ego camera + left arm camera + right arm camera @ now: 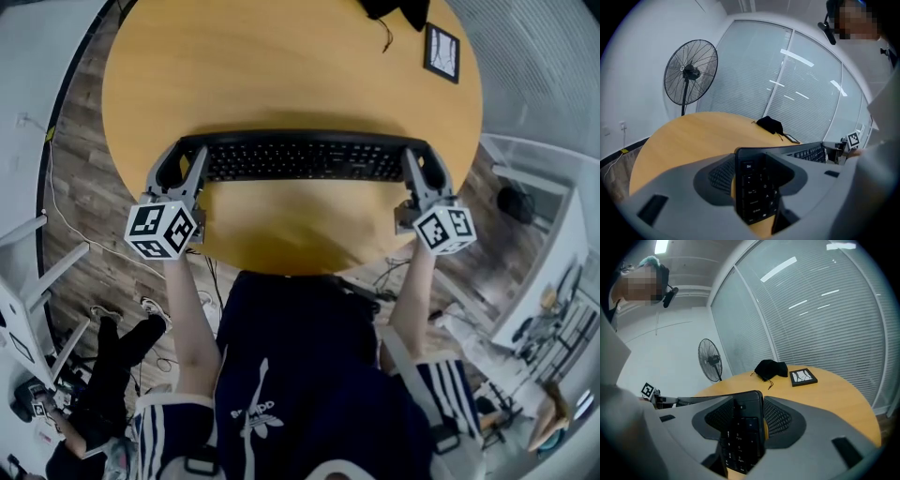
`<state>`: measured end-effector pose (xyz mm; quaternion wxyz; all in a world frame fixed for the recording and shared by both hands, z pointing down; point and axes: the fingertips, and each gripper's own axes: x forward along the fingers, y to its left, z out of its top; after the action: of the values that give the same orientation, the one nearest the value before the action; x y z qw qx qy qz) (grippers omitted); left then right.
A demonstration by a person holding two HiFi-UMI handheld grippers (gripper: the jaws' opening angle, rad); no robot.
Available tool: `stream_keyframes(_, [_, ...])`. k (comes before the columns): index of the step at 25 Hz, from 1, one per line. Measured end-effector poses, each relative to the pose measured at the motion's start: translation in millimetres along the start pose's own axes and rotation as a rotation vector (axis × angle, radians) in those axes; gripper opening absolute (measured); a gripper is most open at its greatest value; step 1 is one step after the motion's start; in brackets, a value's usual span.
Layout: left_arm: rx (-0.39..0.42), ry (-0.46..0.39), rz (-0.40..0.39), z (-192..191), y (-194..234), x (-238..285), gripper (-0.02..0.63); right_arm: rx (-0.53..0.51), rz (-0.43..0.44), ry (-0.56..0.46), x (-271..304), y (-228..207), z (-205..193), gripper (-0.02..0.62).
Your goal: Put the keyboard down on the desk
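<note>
A long black keyboard (300,157) lies crosswise over the near part of the round wooden desk (281,66). My left gripper (185,157) is shut on its left end, and the keys of that end (754,190) show between the grey jaws in the left gripper view. My right gripper (422,161) is shut on the right end, where the number pad (740,432) sits clamped between its jaws. I cannot tell whether the keyboard rests on the wood or hangs just above it.
A black pouch (398,9) and a black-framed picture (442,52) lie at the desk's far right. A standing fan (690,72) is beyond the desk by the blind-covered glass wall. The desk's near edge is close to the person's body.
</note>
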<state>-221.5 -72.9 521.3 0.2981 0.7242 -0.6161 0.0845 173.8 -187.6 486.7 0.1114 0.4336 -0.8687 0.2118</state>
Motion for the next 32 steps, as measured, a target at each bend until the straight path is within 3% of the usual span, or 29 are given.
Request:
stream_keyframes(12, [0.039,0.063,0.003,-4,3,19,0.198,0.083,-0.009,0.070,12,-20,-39,0.184])
stream_keyframes(27, [-0.014,0.105,0.025,-19,16,46,0.199,0.146,-0.027,0.146,35,-40,-60,0.183])
stream_keyframes(32, [-0.036,0.167,0.044,-28,22,53,0.200,0.196,-0.042,0.193,41,-45,-73,0.184])
